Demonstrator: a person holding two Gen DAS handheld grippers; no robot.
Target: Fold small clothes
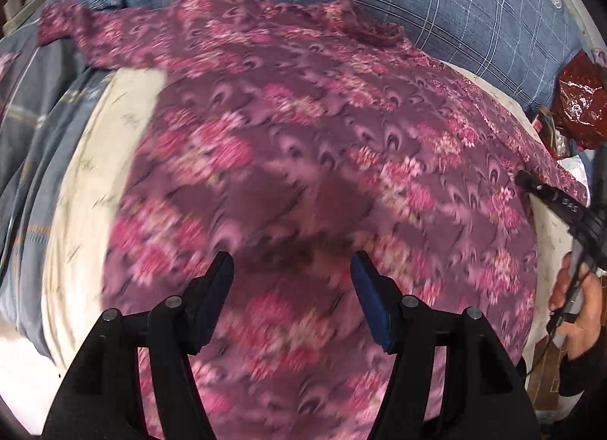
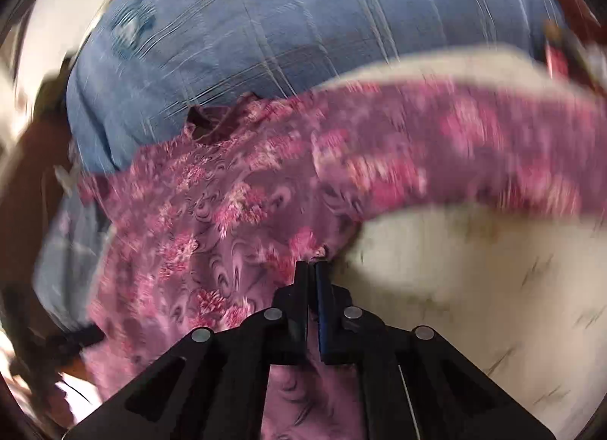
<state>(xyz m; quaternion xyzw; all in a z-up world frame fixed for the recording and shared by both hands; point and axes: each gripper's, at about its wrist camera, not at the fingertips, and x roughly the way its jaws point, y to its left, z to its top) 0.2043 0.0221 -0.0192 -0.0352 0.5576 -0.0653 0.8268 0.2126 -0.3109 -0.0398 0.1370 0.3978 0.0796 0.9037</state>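
The right hand-held gripper (image 2: 312, 267) pinches the floral garment's (image 2: 212, 212) edge over cream bedding (image 2: 474, 288).

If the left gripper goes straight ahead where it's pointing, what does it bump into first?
Most likely the purple flowered garment. The left gripper is open with that cloth filling the view between and beyond its fingers, though blur hides how close it is.

We are counting one purple floral garment (image 1: 303, 144), spread over bedding. We are seeing two grippers: left gripper (image 1: 292, 269), right gripper (image 2: 311, 269). We are counting two fingers on each, four in total. We are seeing one hand (image 1: 580, 311) at right edge of left wrist view. We are counting one cream sheet (image 1: 95, 182) under garment, one blue checked quilt (image 1: 455, 14) behind it, one shiny red bag (image 1: 580, 109) at far right. Small clutter beside bag too blurred for counting.
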